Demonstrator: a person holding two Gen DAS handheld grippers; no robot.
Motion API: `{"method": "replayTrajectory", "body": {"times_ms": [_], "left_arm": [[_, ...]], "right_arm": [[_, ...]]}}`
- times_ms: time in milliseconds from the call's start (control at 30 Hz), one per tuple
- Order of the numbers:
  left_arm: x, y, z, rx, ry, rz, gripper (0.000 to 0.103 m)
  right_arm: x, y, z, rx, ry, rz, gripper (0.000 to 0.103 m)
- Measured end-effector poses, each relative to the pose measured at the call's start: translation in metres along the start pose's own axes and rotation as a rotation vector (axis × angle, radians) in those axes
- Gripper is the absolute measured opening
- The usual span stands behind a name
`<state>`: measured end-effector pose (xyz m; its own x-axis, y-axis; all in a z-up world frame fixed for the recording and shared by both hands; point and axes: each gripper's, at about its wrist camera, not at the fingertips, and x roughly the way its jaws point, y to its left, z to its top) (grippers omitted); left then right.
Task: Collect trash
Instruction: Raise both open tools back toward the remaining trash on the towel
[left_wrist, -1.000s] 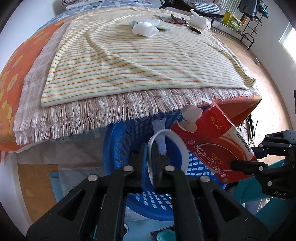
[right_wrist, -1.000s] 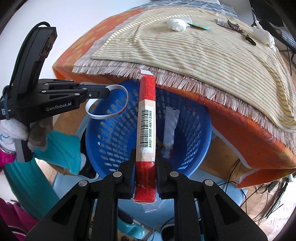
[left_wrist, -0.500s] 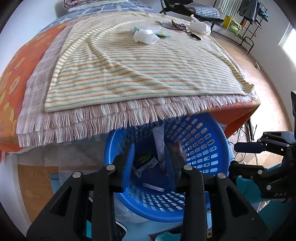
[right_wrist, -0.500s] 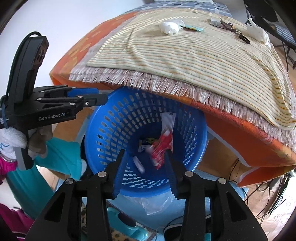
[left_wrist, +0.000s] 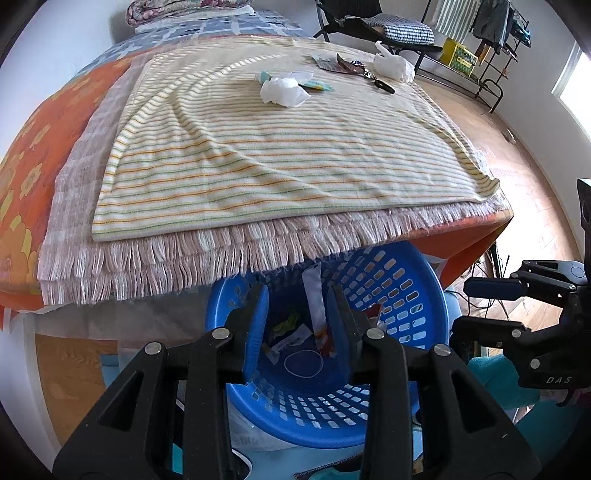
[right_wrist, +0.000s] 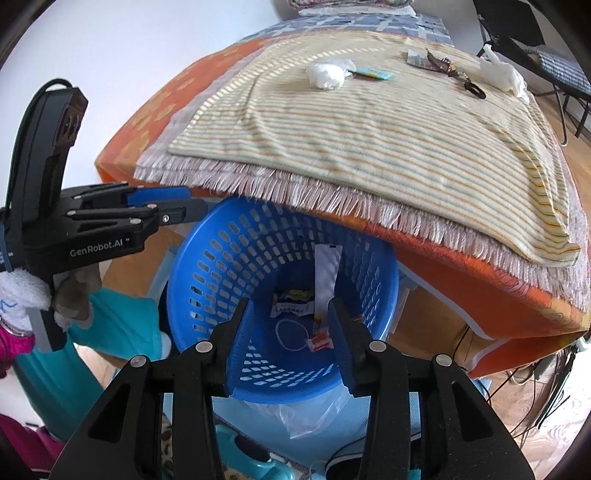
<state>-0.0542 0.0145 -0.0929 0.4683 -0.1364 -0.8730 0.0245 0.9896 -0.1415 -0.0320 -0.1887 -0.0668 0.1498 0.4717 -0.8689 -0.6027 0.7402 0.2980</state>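
A blue perforated basket (left_wrist: 388, 280) (right_wrist: 229, 251) stands on the floor under the bed's front edge. In it lie a white ring (left_wrist: 303, 363) (right_wrist: 290, 334), a red box (right_wrist: 320, 340), a white strip (right_wrist: 327, 280) and small wrappers. My left gripper (left_wrist: 297, 295) is open and empty above the basket. My right gripper (right_wrist: 291, 308) is open and empty above the basket too. On the striped blanket (left_wrist: 280, 155) far back lie a crumpled white tissue (left_wrist: 282, 90) (right_wrist: 327, 74), a teal wrapper (right_wrist: 373, 74), dark wrappers (left_wrist: 347, 66) and another white tissue (left_wrist: 393, 66) (right_wrist: 504, 77).
The bed has an orange cover (left_wrist: 26, 177) and a fringed edge (left_wrist: 221, 254) hanging over the basket. A clear plastic bag (right_wrist: 314, 417) lies under the basket. A chair and a rack (left_wrist: 476, 48) stand at the back right on wood floor.
Both grippers opened and dropped their loads: the white ring and the red box now lie in the basket. Both grippers have since pulled back slightly and stay open.
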Motion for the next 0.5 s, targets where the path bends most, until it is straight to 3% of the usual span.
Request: {"method": "replayTrajectory", "body": {"times_ms": [333, 400, 500], "left_arm": [[-0.001, -0.007, 0.014, 0.004, -0.005, -0.020, 0.035], [-0.002, -0.009, 0.019, 0.001, -0.010, -0.026, 0.048], [-0.003, -0.012, 0.027, 0.005, -0.019, -0.028, 0.049]], "right_arm": [[-0.018, -0.014, 0.013, 0.059, -0.075, -0.008, 0.042], [-0.023, -0.019, 0.017, 0.076, -0.092, -0.003, 0.048], [-0.028, -0.026, 0.024, 0.097, -0.116, -0.002, 0.052]]}}
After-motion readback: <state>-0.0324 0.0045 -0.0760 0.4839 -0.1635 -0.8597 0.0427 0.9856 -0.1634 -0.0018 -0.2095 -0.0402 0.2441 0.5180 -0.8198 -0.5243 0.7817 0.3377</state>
